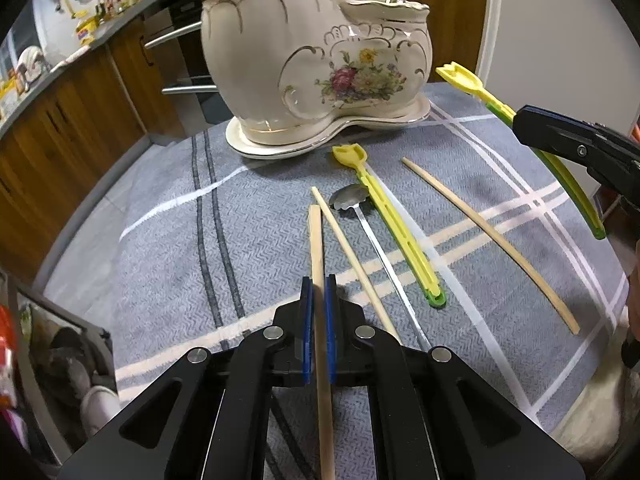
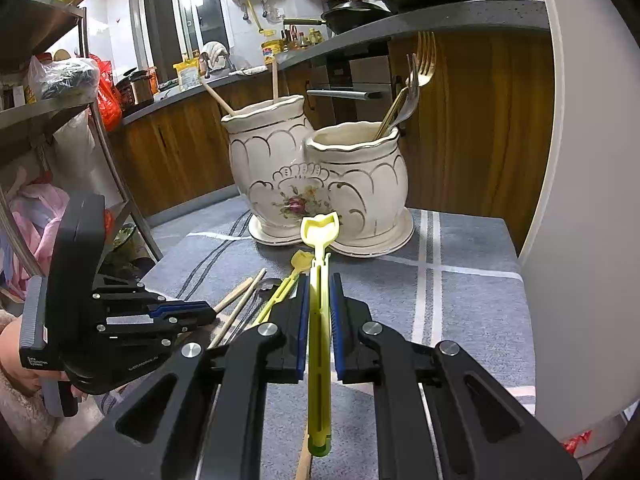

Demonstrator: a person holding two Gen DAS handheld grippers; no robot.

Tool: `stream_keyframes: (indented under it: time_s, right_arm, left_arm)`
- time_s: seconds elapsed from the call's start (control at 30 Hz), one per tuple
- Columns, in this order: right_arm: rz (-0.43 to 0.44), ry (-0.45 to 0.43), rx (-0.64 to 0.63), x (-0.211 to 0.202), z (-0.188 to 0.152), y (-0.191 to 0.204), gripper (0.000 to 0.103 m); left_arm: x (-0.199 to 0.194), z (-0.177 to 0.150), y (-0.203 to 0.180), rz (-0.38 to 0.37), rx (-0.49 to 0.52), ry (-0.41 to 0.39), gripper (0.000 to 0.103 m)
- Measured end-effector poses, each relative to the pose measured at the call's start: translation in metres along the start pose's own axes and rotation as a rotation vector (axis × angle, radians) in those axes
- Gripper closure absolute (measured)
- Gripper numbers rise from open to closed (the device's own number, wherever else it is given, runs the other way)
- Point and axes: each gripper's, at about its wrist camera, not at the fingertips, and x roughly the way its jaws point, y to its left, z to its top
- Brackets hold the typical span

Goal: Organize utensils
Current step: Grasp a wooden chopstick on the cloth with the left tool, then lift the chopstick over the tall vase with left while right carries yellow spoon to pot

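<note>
My left gripper (image 1: 319,286) is shut on a wooden chopstick (image 1: 316,240) just above the grey cloth. My right gripper (image 2: 319,286) is shut on a yellow plastic utensil (image 2: 320,264) and holds it in the air; it shows at the right of the left wrist view (image 1: 520,120). On the cloth lie a second chopstick (image 1: 352,256), a metal spoon (image 1: 348,199), another yellow utensil (image 1: 384,208) and a third chopstick (image 1: 492,240). The white floral ceramic holder (image 1: 316,60) stands at the back, with forks (image 2: 416,80) in its right pot and chopsticks (image 2: 275,78) in its left.
The grey striped cloth (image 1: 160,220) covers a small table. Wooden kitchen cabinets (image 1: 80,112) stand to the left and behind. A metal shelf rack (image 2: 60,112) with bags is at the left of the right wrist view. A white rounded surface (image 2: 580,200) is at the right.
</note>
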Motion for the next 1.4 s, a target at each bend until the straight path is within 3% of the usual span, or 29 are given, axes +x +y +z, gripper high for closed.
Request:
stream_keyframes:
  time_s: [0.23, 0.33, 0.63, 0.87, 1.1, 1.4]
  right_arm:
    - [0.001, 0.018, -0.009, 0.006, 0.000, 0.000, 0.093]
    - [0.002, 0.018, -0.008, 0.007, 0.000, -0.001, 0.093]
    - [0.004, -0.020, -0.004, 0.000, 0.000, -0.002, 0.093]
    - [0.001, -0.114, 0.031, -0.013, 0.005, -0.008, 0.093]
    - [0.006, -0.279, 0.070, -0.031, 0.022, -0.013, 0.093]
    - [0.045, -0.414, 0.152, -0.027, 0.073, -0.027, 0.093]
  left_arm:
    - [0.000, 0.007, -0.001, -0.009, 0.058, 0.073, 0.093]
    - [0.001, 0.010, 0.005, -0.049, 0.051, 0.097, 0.092]
    - [-0.002, 0.003, 0.012, -0.047, 0.074, 0.041, 0.097]
    - [-0.039, -0.006, 0.026, -0.057, 0.049, -0.161, 0.097]
    - [-0.087, -0.003, 0.038, -0.102, 0.019, -0.409, 0.097]
    - [-0.107, 0.041, 0.057, -0.180, -0.044, -0.565, 0.097]
